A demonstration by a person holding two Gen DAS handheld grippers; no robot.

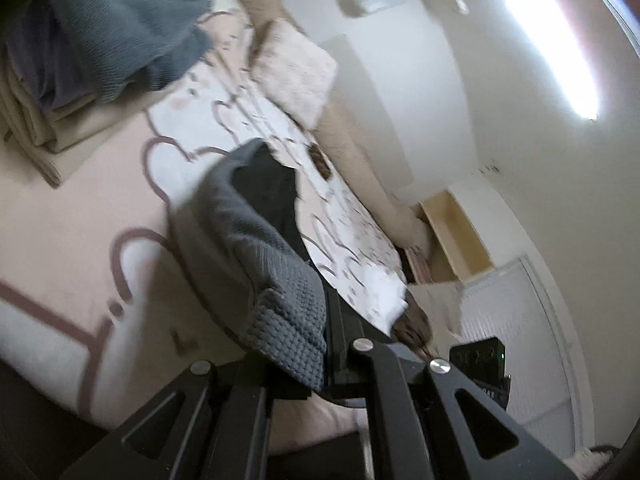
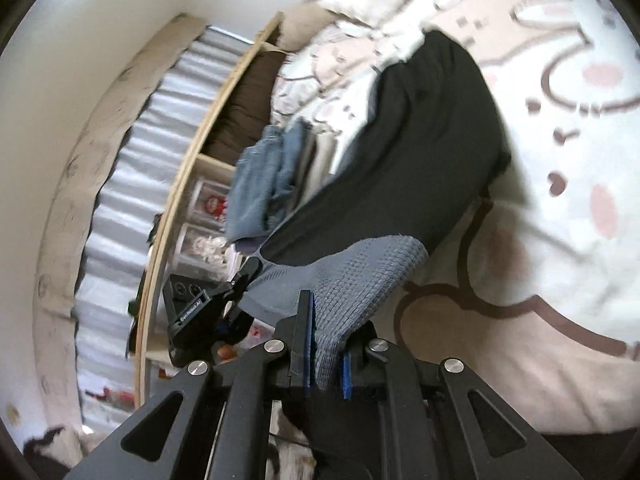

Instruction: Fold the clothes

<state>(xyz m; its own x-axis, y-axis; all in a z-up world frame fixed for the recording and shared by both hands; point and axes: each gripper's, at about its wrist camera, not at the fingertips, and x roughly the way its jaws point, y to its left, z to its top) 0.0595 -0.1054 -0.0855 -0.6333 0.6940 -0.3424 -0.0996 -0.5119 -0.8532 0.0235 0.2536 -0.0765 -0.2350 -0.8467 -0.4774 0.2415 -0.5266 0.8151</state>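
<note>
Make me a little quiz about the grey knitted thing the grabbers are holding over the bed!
1. True or false: both grippers are shut on the grey knitted garment.
2. What lies under the garment? A) a wooden floor B) a bedspread with cartoon outlines C) a glass table
3. Fill in: in the left wrist view a stack of folded clothes sits on the bed, with a ____ item on top.

Key: 1 true: left gripper and right gripper each pinch an edge. 2 B. 3 blue.
</note>
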